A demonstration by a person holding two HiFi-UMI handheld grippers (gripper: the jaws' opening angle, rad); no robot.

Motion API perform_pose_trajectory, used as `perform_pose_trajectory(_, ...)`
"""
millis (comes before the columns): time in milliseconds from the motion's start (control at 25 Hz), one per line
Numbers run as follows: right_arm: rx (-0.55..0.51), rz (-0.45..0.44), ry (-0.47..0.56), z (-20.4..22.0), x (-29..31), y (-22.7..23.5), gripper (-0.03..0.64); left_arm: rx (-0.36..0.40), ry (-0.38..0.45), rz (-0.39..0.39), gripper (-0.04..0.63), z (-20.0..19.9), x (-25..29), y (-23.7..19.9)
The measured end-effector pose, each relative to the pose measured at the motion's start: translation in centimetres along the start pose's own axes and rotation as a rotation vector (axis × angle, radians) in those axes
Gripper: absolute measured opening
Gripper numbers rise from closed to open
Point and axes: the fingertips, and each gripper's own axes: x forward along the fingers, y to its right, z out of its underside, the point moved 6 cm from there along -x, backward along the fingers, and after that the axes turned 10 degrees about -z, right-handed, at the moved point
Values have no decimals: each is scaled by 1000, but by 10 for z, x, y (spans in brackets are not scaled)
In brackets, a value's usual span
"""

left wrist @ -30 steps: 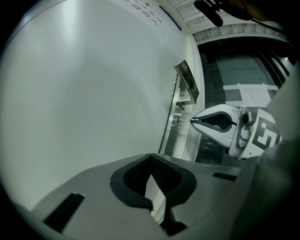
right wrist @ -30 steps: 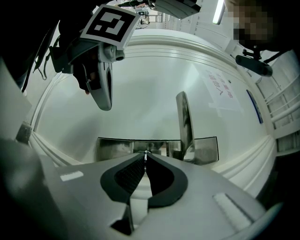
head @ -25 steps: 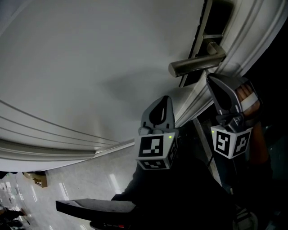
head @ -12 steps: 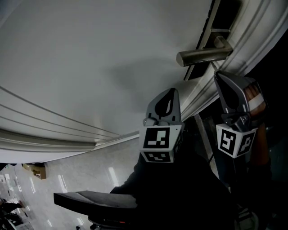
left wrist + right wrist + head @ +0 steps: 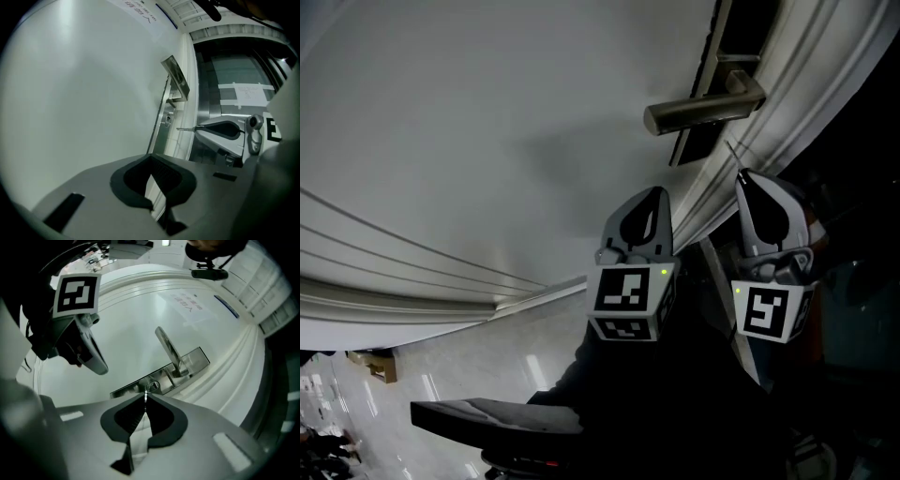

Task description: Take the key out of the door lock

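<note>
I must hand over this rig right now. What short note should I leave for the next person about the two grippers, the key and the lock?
Right gripper: shut on the key, blade pointing toward the lock cylinder.
Left gripper: shut, nothing between its jaws, beside the white door, touching nothing.
Done: the key appears to be out. The left gripper view shows a gap between the blade tip and the lock, and the keyhole looks empty in the right gripper view.
Left: probably only to draw the key clear of the door handle while keeping the grip.

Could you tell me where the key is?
In the right gripper view, the key is pinched in the right hand-held gripper, just clear of the lock cylinder.
</note>
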Motion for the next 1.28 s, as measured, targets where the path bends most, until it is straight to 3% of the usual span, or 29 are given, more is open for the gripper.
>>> perform_pose_trajectory(280, 382, -27, 101, 6, -12, -10, 12, 7, -18, 48, 0, 6, 1, 17)
perform_pose_trajectory(480, 618, -59, 112, 26, -17, -19, 12, 11, -33, 59, 0, 12, 4, 23)
perform_pose_trajectory(720, 679, -71, 134, 31, -17, -23, 12, 16, -50, 58, -1, 15, 8, 24)
perform_pose_trajectory(1280, 681, -84, 113, 34, -14, -23, 12, 19, -65, 69, 0, 17, 14, 28)
